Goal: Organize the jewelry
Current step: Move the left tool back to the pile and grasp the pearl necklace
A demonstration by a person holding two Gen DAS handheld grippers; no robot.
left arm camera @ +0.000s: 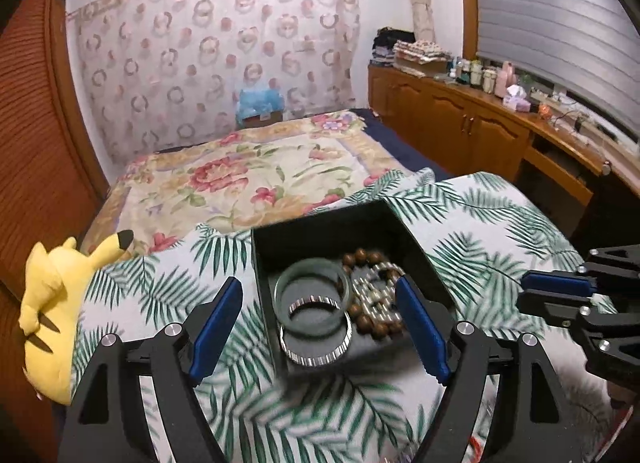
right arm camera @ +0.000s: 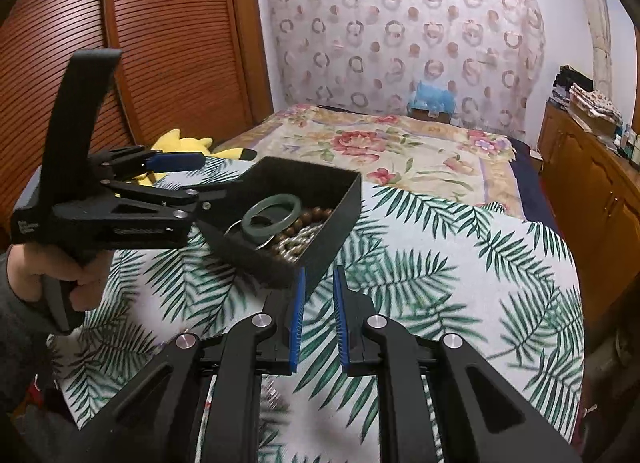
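Observation:
A black open box (left arm camera: 264, 259) (right arm camera: 340, 219) rests on the palm-leaf cloth. Inside lie a pale green jade bangle (left arm camera: 313, 297) (right arm camera: 272, 215), a silver ribbed bangle (left arm camera: 316, 351), a brown wooden bead bracelet (left arm camera: 376, 327) (right arm camera: 308, 219) and a silvery bead piece (left arm camera: 370, 295). My left gripper (left arm camera: 320, 291) (right arm camera: 208, 179) is open, its blue fingers straddling the box's near part, holding nothing. My right gripper (right arm camera: 319, 283) (left arm camera: 524, 287) has its fingers close together with a narrow gap, nothing between them, just right of the box.
A yellow Pikachu plush (left arm camera: 52, 303) (right arm camera: 180, 143) lies at the cloth's left edge by the louvred wooden doors (right arm camera: 140, 43). A floral bedspread (left arm camera: 248, 175) stretches behind the box. A wooden cabinet (left arm camera: 460, 119) with bottles stands along the right wall.

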